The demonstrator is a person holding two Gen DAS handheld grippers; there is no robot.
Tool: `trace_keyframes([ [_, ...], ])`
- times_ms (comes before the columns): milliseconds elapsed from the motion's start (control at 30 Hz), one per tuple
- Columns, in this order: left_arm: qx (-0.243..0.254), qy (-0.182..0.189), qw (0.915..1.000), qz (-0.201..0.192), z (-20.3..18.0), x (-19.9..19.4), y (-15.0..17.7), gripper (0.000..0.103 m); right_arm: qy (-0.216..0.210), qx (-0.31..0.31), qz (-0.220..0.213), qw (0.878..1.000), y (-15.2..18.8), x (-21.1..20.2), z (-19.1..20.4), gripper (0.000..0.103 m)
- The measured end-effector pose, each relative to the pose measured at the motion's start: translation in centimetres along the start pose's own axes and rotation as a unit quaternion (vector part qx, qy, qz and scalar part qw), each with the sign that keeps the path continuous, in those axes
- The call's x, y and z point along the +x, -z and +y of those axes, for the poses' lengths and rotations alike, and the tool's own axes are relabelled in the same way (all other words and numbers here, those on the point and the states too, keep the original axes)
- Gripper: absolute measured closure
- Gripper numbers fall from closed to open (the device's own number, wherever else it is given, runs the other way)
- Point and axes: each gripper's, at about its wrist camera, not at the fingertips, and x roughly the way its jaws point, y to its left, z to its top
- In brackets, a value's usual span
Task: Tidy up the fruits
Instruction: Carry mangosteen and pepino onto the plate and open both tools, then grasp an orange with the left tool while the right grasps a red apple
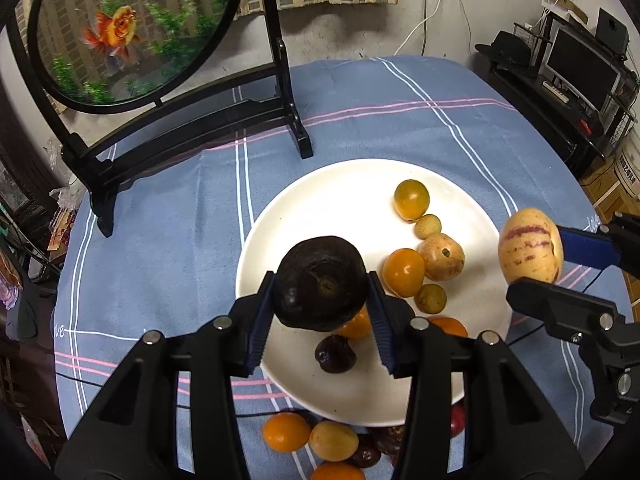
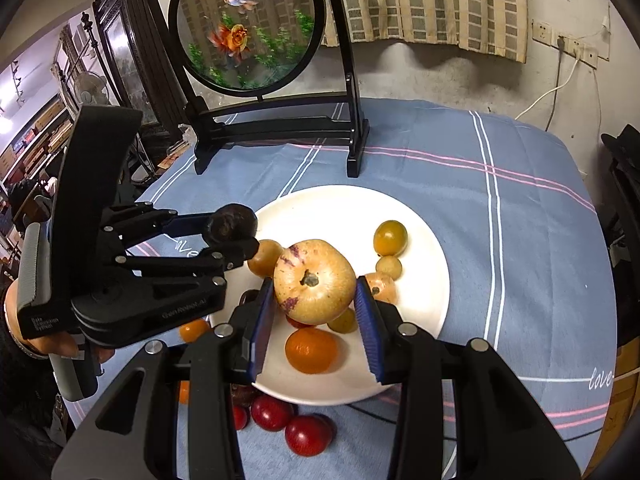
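Dark fruit [image 1: 320, 282] is clamped in the left gripper [image 1: 320, 296], pads pressing both flanks, held over the near-left part of the plate [image 1: 340, 196]. It's roughly round, slightly longer toward the camera-far end; its dimpled stem end faces the left wrist camera, so its axis runs about along the fingers. From the right wrist view the same fruit [image 2: 231, 224] sits at the plate's left rim, above the cloth edge. Striped melon [image 2: 314, 282] is clamped in the right gripper [image 2: 316, 300], pads on its two sides, stem scar facing the right camera, so its axis also runs along the fingers; purple streaks on its lower left. In the left view that melon [image 1: 530, 246] hangs at the plate's right rim, long axis near upright, blue pad [image 1: 586, 246] against it. Both held fruits are clear of the plate surface as far as I can tell. On the plate: an orange fruit [image 1: 403, 272], a tan fruit [image 1: 442, 256], yellow-green ones [image 1: 412, 199], a small dark one [image 1: 335, 354]. Off the plate at the near edge: red fruits [image 2: 308, 434] and orange ones [image 1: 286, 432] on the blue cloth [image 1: 160, 240]. Goldfish screen [image 1: 132, 28] stands behind the plate.
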Motion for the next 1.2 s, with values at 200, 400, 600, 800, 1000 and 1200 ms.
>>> trace_keyframes([
  [200, 0.005, -0.005, 0.9998, 0.018, -0.1, 2.2, -0.4, 0.058, 0.003, -0.005, 0.011, 1.000, -0.9, 2.0, -0.6, 0.063],
  [400, 0.001, 0.000, 0.9998, 0.018, 0.1, 3.1, -0.7, 0.058, 0.001, -0.002, 0.017, 1.000, -1.3, 3.3, -1.2, 0.063],
  [600, 0.003, -0.002, 0.9992, 0.039, 0.0, 5.1, -1.1, 0.056, 0.011, -0.003, 0.036, 0.999, -1.9, 5.5, -1.7, 0.063],
  [800, 0.012, -0.008, 0.9994, 0.032, -0.3, 5.5, -1.6, 0.040, 0.028, 0.010, 0.057, 0.998, -2.1, 7.3, -2.6, 0.062],
  [1000, -0.005, -0.002, 0.9999, 0.012, 0.9, 4.1, -1.6, 0.036, 0.015, 0.023, 0.030, 0.999, -2.3, 5.3, -3.3, 0.051],
  [1200, -0.025, -0.008, 0.9996, -0.007, 2.8, 1.1, -1.1, 0.036, 0.025, 0.025, -0.016, 0.999, -2.5, 1.2, -2.9, 0.040],
])
